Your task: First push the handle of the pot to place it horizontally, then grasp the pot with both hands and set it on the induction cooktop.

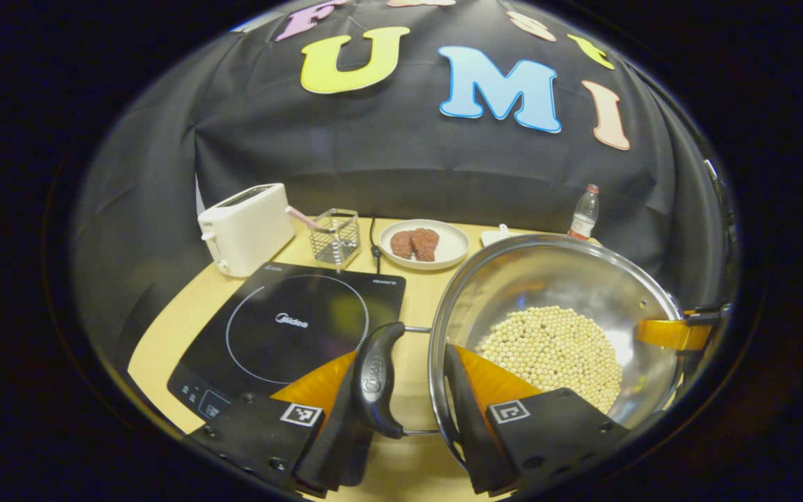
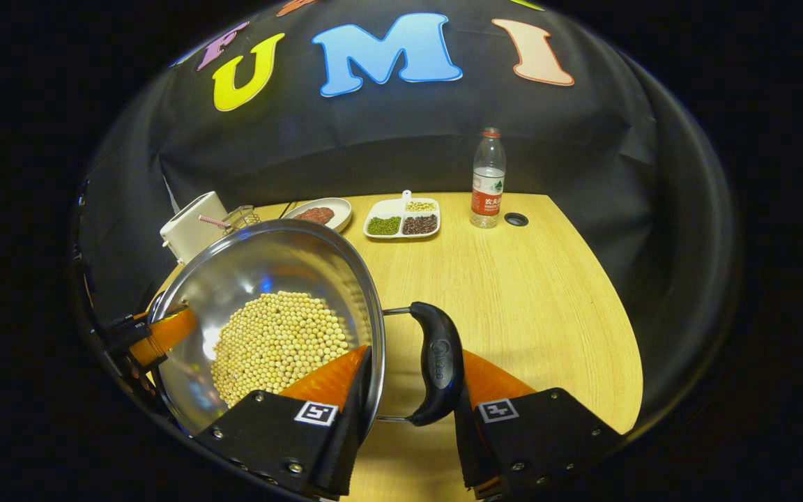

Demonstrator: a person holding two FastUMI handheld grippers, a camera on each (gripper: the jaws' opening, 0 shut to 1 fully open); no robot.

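Note:
A steel pot [image 1: 548, 279] holding soybeans [image 1: 551, 348] sits just right of the black induction cooktop [image 1: 290, 321]. My left gripper [image 1: 401, 362] is shut across the pot's left side: one finger lies outside the black side handle [image 1: 376, 380], the other inside the rim. In the right gripper view, my right gripper [image 2: 415, 352] clamps the pot [image 2: 269, 265] the same way at its other black handle [image 2: 440, 362], one finger among the soybeans [image 2: 276, 341]. Each gripper shows at the far rim in the other's view. I cannot tell whether the pot rests on the table.
Behind the cooktop stand a white toaster [image 1: 245, 226], a wire basket [image 1: 335, 237] and a plate of meat [image 1: 424, 244]. A divided dish of beans [image 2: 401, 217] and a water bottle [image 2: 488, 180] are at the back. The wooden table [image 2: 527, 293] stretches bare to the pot's right.

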